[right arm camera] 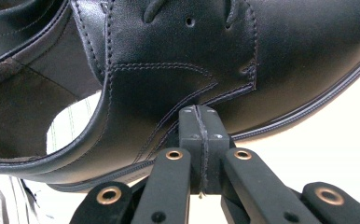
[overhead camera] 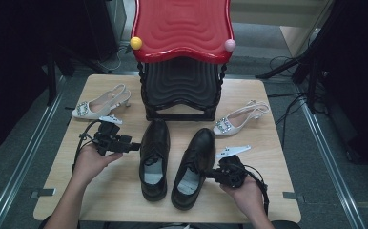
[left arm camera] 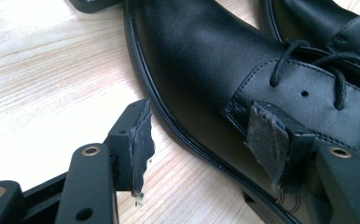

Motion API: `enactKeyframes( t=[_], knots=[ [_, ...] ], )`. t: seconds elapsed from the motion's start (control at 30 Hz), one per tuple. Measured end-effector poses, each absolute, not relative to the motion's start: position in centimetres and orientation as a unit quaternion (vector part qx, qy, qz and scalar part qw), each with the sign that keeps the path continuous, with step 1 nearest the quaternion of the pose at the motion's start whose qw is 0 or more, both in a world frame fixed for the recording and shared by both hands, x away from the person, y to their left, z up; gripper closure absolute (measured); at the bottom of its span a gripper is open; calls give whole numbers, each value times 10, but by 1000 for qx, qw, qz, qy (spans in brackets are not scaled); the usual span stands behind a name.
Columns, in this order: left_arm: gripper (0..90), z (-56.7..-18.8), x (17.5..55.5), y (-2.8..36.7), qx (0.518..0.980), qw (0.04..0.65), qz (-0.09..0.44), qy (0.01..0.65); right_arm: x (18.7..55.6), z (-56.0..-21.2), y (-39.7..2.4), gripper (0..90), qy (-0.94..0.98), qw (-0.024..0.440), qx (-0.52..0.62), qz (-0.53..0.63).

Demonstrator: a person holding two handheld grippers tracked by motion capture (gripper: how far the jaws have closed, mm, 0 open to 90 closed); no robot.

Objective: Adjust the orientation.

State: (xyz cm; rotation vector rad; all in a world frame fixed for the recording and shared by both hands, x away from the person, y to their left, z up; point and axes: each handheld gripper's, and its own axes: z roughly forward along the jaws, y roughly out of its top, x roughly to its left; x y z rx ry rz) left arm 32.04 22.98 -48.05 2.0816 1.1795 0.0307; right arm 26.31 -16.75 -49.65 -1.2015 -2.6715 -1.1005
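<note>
Two black leather lace-up shoes stand side by side at the middle of the table, the left shoe [overhead camera: 154, 157] and the right shoe [overhead camera: 194, 167]. My left gripper [overhead camera: 137, 145] points at the left shoe's outer side. In the left gripper view it is open [left arm camera: 204, 135], with one pad [left arm camera: 138, 140] over the wood and the other pad [left arm camera: 266, 140] over the shoe's upper [left arm camera: 201, 60]. My right gripper [overhead camera: 208, 174] points at the right shoe's outer side. In the right gripper view its jaws are shut together [right arm camera: 199, 112] with nothing between them, tips right at the shoe's leather [right arm camera: 178, 51].
A red-topped stool [overhead camera: 182, 24] stacked on a black one [overhead camera: 182, 86] stands at the table's back, with a yellow ball [overhead camera: 136, 43] and a pink ball [overhead camera: 230, 45] on its corners. White jewelled heels lie at back left [overhead camera: 98, 105] and back right [overhead camera: 239, 119].
</note>
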Motion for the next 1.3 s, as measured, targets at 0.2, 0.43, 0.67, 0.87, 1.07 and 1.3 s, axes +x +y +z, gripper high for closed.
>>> enactKeyframes(
  t=[0.2, 0.43, 0.67, 0.87, 1.07, 1.3],
  knots=[
    [406, -483, 316, 231, 810, 363, 12, 460, 271, -496, -163, 900, -855, -3, -384, -350],
    [410, -485, 311, 233, 810, 360, 12, 463, 280, -497, -156, 900, -857, -6, -380, -349],
    [441, -488, 306, 233, 811, 357, 8, 463, 286, -497, -149, 900, -859, -8, -376, -348],
    [706, -496, 304, 226, 822, 340, 2, 457, 292, -496, -143, 900, -860, -12, -372, -348],
    [819, -505, 303, 215, 836, 323, -18, 443, 298, -498, -141, 900, -858, -6, -373, -354],
    [900, -507, 303, 212, 838, 328, -34, 435, 301, -497, -135, 900, -857, -11, -375, -353]
  ],
)
